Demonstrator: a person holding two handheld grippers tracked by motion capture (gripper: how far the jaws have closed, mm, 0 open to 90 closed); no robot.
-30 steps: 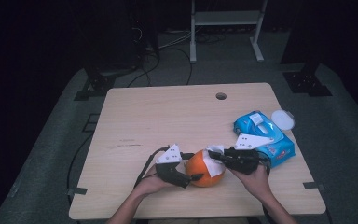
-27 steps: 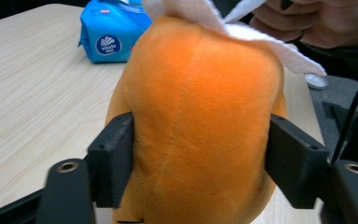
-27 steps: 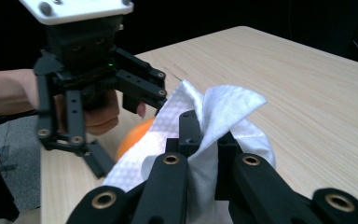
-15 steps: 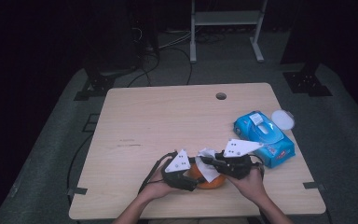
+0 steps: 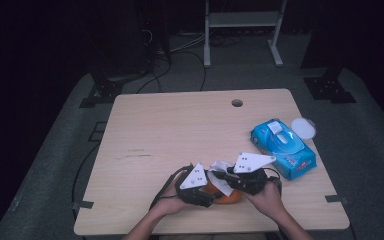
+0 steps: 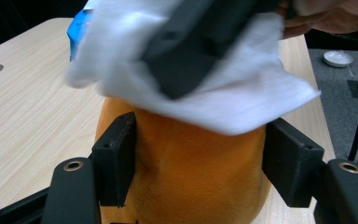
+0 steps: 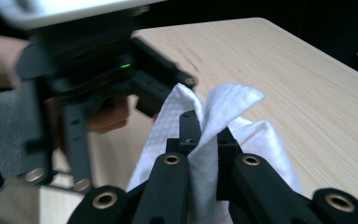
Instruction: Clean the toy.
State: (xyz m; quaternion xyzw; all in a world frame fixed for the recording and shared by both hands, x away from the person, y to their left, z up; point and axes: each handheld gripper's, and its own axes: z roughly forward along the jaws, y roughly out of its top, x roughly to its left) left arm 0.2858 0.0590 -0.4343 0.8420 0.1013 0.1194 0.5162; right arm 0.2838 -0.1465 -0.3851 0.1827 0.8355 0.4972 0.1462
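An orange, soft-looking round thing (image 6: 186, 172) sits between my left gripper's (image 6: 198, 158) pads, which press its sides; those jaws have just been closing on it. In the high view it shows as an orange patch (image 5: 228, 196) near the table's front edge, with the left gripper (image 5: 213, 193) at its left. My right gripper (image 7: 204, 135) is shut on a white wipe (image 7: 228, 105). It holds the wipe (image 6: 242, 98) down on top of the orange thing. From above, the right gripper (image 5: 223, 176) reaches in from the right, with the wipe (image 5: 221, 167) bunched at its tip.
A blue wipes pack (image 5: 282, 147) lies at the right of the wooden table (image 5: 180, 130), with a white round lid (image 5: 303, 127) beside it. A cable hole (image 5: 237, 103) is near the far edge. A metal stand (image 5: 242, 30) stands on the floor behind.
Both hands have drawn together over the orange thing. The right gripper has brought the wipe left onto its top, and the left gripper now hides more of it from above.
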